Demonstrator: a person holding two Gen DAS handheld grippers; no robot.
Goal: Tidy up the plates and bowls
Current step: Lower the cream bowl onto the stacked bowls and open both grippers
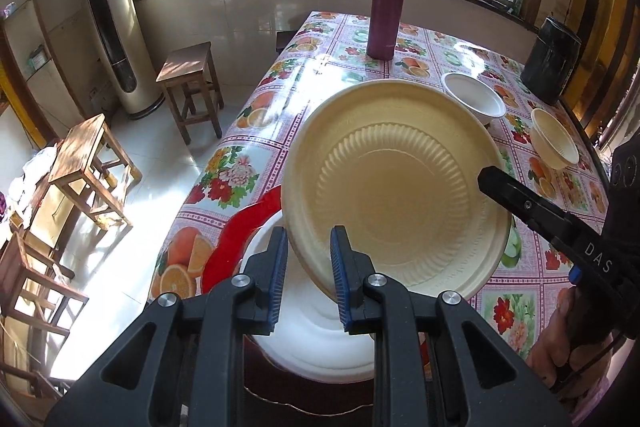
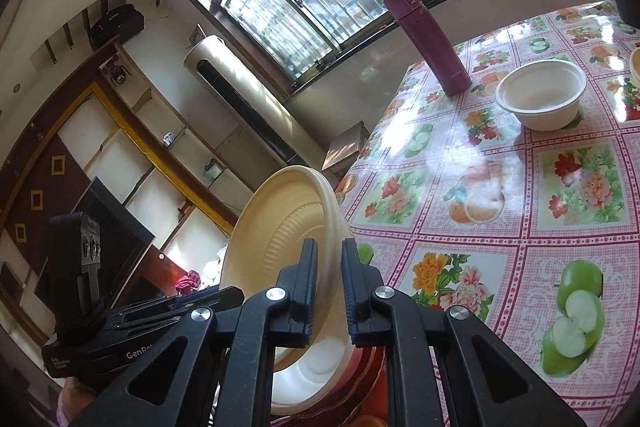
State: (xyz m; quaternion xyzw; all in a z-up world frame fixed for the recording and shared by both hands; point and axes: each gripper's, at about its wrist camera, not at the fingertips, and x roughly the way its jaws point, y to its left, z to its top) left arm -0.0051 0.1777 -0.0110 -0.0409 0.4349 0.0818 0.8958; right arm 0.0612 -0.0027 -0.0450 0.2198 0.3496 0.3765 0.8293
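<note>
Left fingers (image 1: 309, 267) and right fingers (image 2: 329, 291) clamped on tilted cream plate (image 1: 396, 187), above white plate (image 1: 320, 347)

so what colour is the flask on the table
Dark magenta-purple; the flask shows best in the left wrist view.

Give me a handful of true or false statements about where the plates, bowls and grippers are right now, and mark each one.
1. The cream plate is tilted, not lying flat. True.
2. Only the left gripper holds the cream plate. False: the right gripper straddles its rim too.
3. A white plate lies under the cream plate, over a red plate. True.
4. The white bowl is stacked inside the cream bowl. False: they sit apart on the table.
5. The purple bottle lies on its side. False: it stands upright.
</note>
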